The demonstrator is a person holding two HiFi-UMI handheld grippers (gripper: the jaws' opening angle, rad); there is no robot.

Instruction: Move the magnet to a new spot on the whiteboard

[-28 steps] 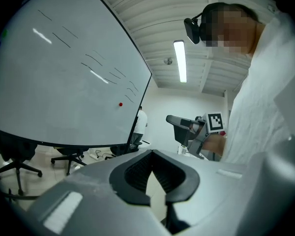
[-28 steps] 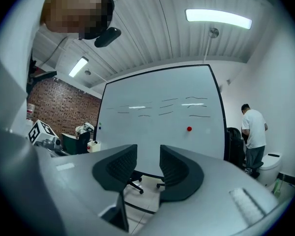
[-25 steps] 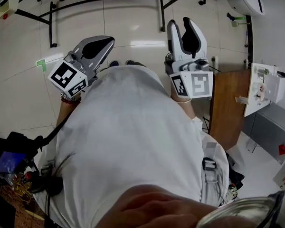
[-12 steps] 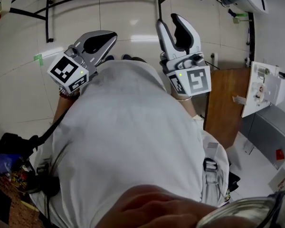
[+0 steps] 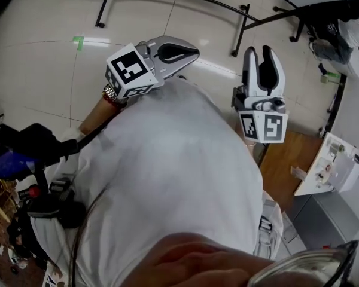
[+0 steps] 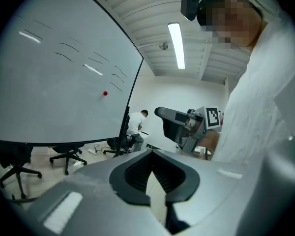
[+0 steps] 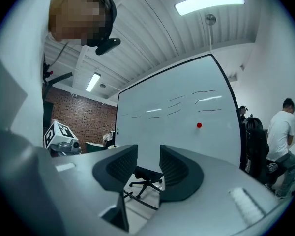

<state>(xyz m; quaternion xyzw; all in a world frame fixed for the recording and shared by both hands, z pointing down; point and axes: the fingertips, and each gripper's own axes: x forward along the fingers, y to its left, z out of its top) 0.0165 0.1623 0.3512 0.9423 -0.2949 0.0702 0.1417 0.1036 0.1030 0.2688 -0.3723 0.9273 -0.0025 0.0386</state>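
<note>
Open office space surrounds the person: pale floor tiles (image 5: 42, 76) below, a brick wall (image 7: 83, 119) at the far side, and a big rolling whiteboard (image 7: 177, 127) standing ahead. The likeliest trouble, as I judge it, is in the approach: both tools are held up at chest height, well away from the board, and the red magnet (image 7: 199, 125) is small, so a reach with a poorly set gap could clip its edge and knock it off onto the floor, or slide it along the board instead of lifting it. The left gripper (image 6: 150, 152) would be the worse choice for the job as it stands, since its fingers (image 6: 137, 173) meet at the tips with nothing between them. The right gripper (image 7: 148, 154) has its fingers (image 7: 179, 173) parted by a modest gap, also empty, and only the board and an office chair (image 7: 145, 178) show through it. The magnet sits alone on the board's right part, below some short dark marker strokes, touched by neither tool. Beyond the board's edge another person in a white shirt (image 7: 280, 132) sits with their back turned, and a strip light (image 6: 176, 45) runs along the ribbed ceiling.
</note>
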